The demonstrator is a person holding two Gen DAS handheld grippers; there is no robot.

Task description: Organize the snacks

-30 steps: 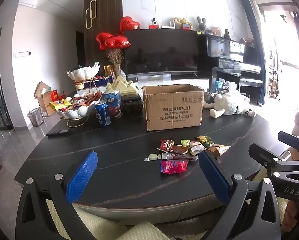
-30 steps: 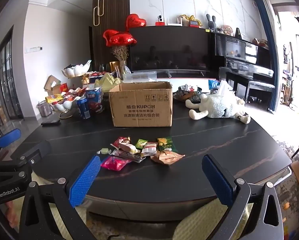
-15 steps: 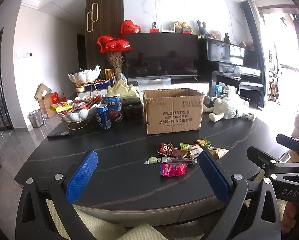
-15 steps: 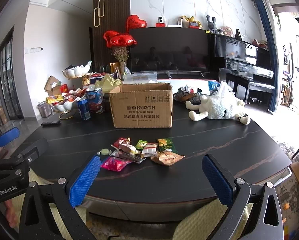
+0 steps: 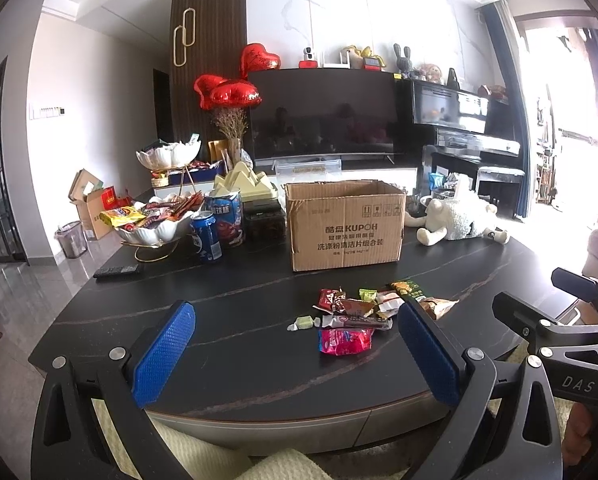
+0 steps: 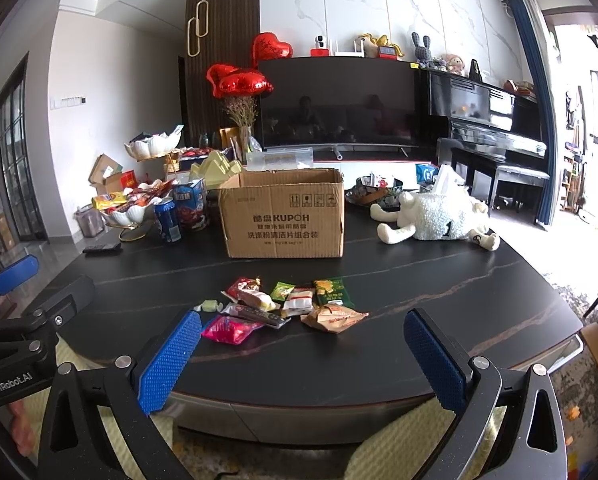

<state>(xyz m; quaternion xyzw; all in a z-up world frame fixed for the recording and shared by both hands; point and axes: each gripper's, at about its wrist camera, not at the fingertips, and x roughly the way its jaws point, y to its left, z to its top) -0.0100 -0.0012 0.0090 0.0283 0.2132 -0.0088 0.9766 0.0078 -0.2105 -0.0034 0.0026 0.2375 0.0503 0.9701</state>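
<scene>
One box (image 6: 285,216), one can (image 6: 167,222), three balloons (image 6: 241,82), one plush sheep (image 6: 439,218).

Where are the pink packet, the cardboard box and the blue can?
pink packet (image 6: 229,329), right wrist view, middle of the wrapper
cardboard box (image 6: 285,220), right wrist view, printed front face
blue can (image 5: 206,237), left wrist view, its side

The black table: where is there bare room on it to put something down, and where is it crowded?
The black table is bare on its right half, between the snack pile, the plush sheep and the near edge. A bare strip runs between the pile and the cardboard box. The front left, below the remote, is also bare. The back left, around the blue can and snack bowl, is crowded.
</scene>
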